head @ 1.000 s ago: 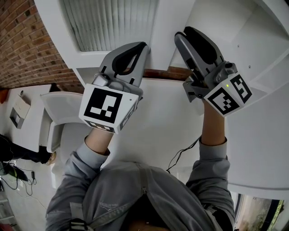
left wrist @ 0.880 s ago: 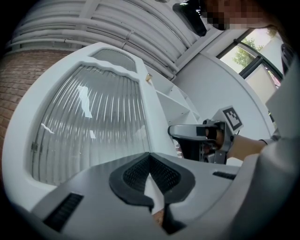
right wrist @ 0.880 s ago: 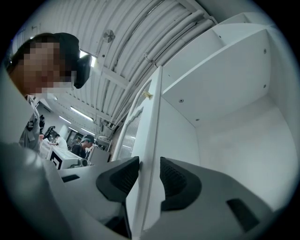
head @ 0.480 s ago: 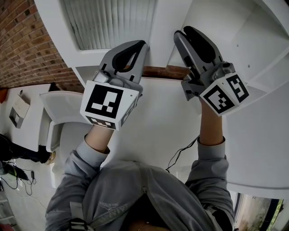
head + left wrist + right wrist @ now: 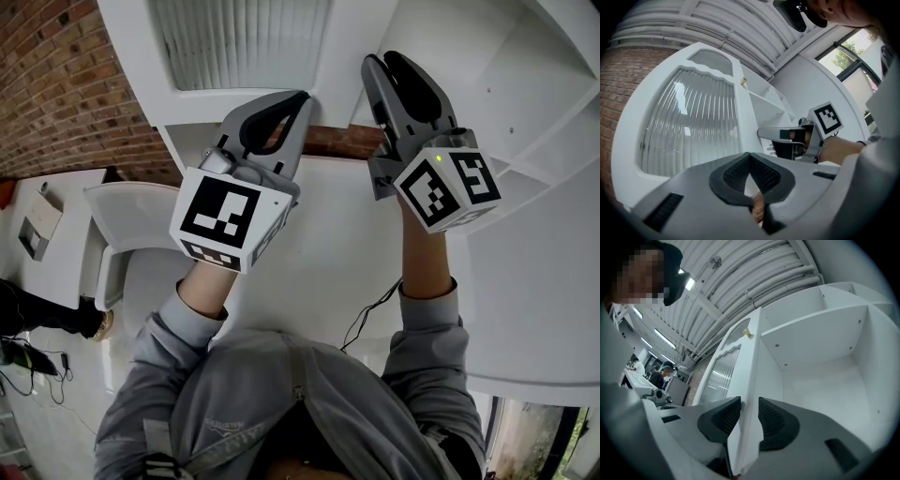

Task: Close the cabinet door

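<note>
A brick wall (image 5: 66, 103) fills the upper left of the head view. Next to it, along the top, is the white door (image 5: 239, 42) with its ribbed glass pane, swung out from the cabinet. Below the pane, left of centre, the left gripper (image 5: 301, 97) points up toward the door's lower frame. In its own view its jaws are clenched tip to tip with nothing between them, and the door stands beyond them in the left half of that frame, not held.

Right of centre in the head view, the right gripper (image 5: 382, 62) reaches up to the door's free edge. In its own view that edge runs up from the bottom centre, straight between the two dark pads – one pad on the glass side, the other on the cabinet side – and both lie against it. These jaws have just been closing, and they now grasp the door edge. A small brass knob (image 5: 746, 333) sits higher up the same edge.

The open cabinet (image 5: 497, 75), with bare white shelves, takes the upper right.
</note>
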